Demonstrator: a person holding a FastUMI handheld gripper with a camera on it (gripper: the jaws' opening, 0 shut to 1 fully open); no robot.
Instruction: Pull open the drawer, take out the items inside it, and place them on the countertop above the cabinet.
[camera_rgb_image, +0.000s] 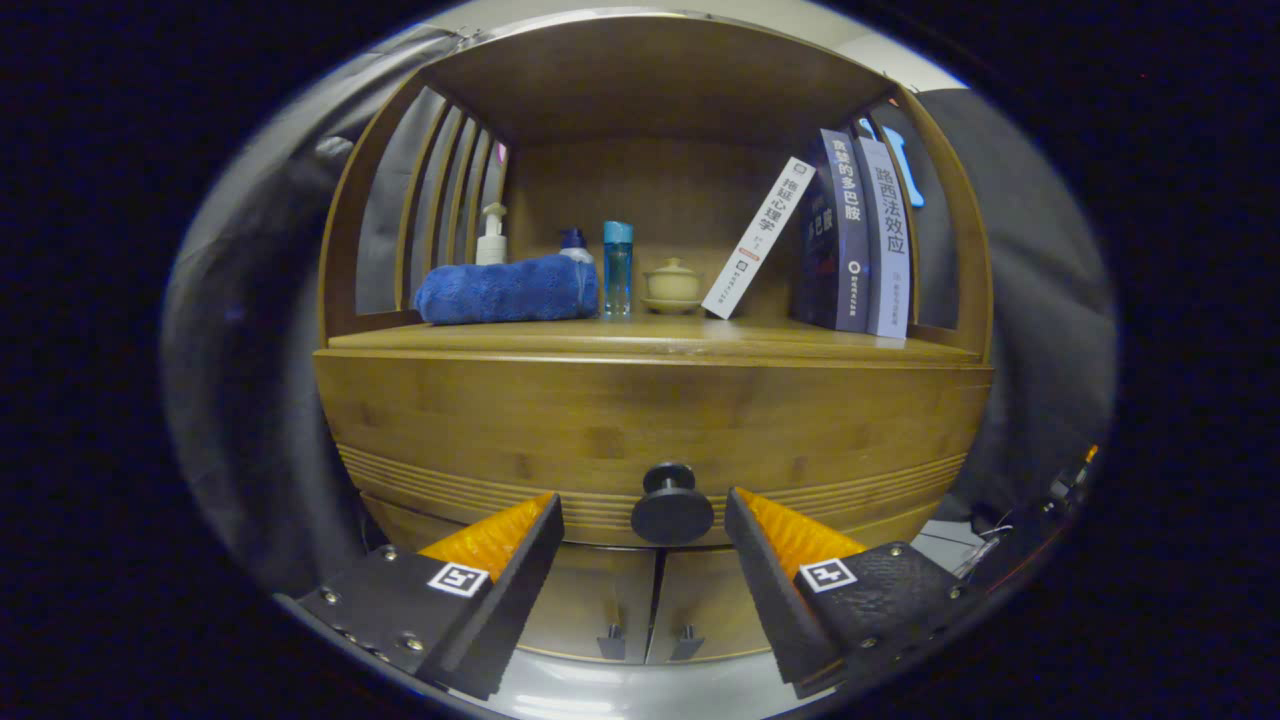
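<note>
Gripper view, facing the front of a wooden cabinet (650, 400). The gripper (645, 515) is released: its two fingers stand wide apart, one at 8 o'clock and one at 4 o'clock of the round drawer knob (672, 505), and neither finger touches it. The knob lies between the fingertips, projecting from the lower part of the drawer front (500, 420), which is closed and flush with the cabinet face; grooved lines run across the wood just at the knob's level. What the drawer holds cannot be told.

Directly at 12 o'clock of the drawer front is the tabletop (650, 338), a wooden surface under an arched hood with slatted sides. On it, from 9 o'clock toward 3 o'clock: a rolled blue towel (505, 290) lying on its side; behind it a white pump bottle (491, 235) and a dark-capped bottle (575, 245); just beside the towel's end, an upright clear blue bottle (617, 268); then a small lidded ceramic cup on a saucer (673, 286); then a white book (758, 238) tilted toward 1 o'clock, leaning against two upright books (860, 235) that stand by the hood's side wall.

At 6 o'clock of the knob, below the drawer, two cabinet doors (640, 600) meet at a vertical seam, each with a small dark handle (612, 640) beside the seam. Both doors are shut. A pale floor strip shows beneath them.
</note>
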